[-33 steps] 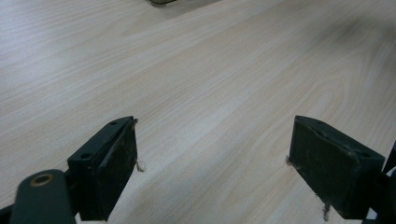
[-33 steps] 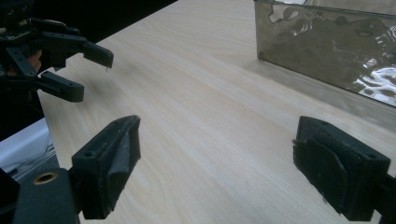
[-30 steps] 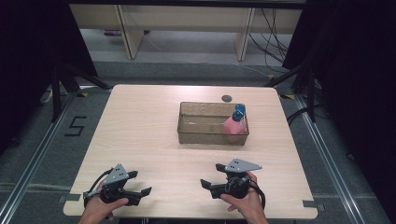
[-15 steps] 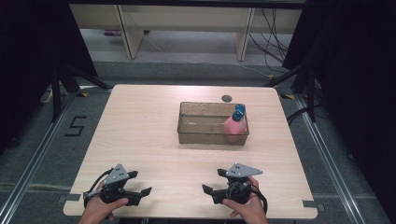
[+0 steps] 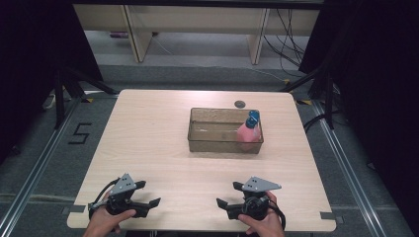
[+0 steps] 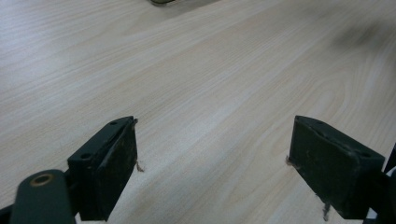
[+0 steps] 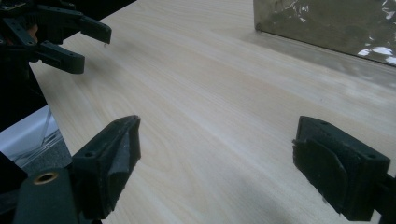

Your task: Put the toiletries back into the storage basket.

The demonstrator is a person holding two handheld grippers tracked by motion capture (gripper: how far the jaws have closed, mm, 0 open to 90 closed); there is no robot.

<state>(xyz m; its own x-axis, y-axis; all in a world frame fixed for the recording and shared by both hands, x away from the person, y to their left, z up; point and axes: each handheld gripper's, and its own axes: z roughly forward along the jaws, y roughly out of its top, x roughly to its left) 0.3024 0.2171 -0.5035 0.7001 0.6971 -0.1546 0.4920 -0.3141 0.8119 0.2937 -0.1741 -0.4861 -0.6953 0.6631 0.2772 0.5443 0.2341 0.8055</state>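
Note:
A clear brownish bin (image 5: 217, 144) stands right of the table's middle. A pink bottle (image 5: 247, 134) with a blue cap leans in its right end. My left gripper (image 5: 148, 193) rests near the front left edge, jaws pointing right, open over bare wood. My right gripper (image 5: 227, 194) sits near the front edge right of centre, jaws pointing left, also open. In the left gripper view the left gripper (image 6: 212, 154) has only table between its jaws. In the right gripper view the right gripper (image 7: 215, 154) is likewise empty, with the bin (image 7: 327, 23) ahead at upper right and the left gripper (image 7: 81, 46) at upper left.
A small dark round object (image 5: 240, 103) lies on the light wooden table (image 5: 148, 133) just behind the bin. Dark floor with rails surrounds the table, and a shelf unit (image 5: 197, 29) stands beyond its far edge.
My right gripper has drawn back slightly toward the near edge of the table. The left gripper, bin and bottle have stayed put.

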